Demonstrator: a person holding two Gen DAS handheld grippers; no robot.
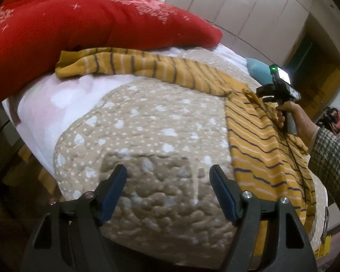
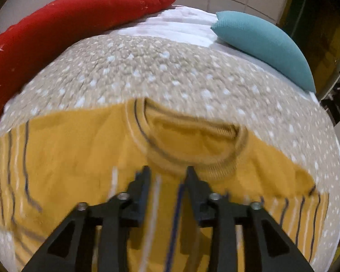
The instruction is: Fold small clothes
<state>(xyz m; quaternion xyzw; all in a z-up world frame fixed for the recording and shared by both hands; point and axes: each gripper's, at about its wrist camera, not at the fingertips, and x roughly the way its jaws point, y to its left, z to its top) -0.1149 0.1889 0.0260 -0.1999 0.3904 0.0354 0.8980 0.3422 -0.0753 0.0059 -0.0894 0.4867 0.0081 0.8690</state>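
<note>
I am working over the dotted beige quilt (image 1: 161, 122), where the yellow striped sweater (image 2: 74, 149) is lying spread, one sleeve (image 1: 115, 64) reaching toward the red pillow (image 1: 83, 20). It looks soft, light and floppy, so I am planning to pinch a hem or shoulder edge. My left gripper (image 1: 167, 176) is hanging released above bare quilt; my right gripper (image 2: 167, 173) is hovering part-open below the collar (image 2: 192, 140), gripping nothing.

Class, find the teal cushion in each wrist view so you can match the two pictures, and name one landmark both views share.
Left wrist: the teal cushion peeks out at right of centre, behind the right hand-held gripper.
Right wrist: it lies large at upper right.
Shared landmark: the red pillow.
</note>
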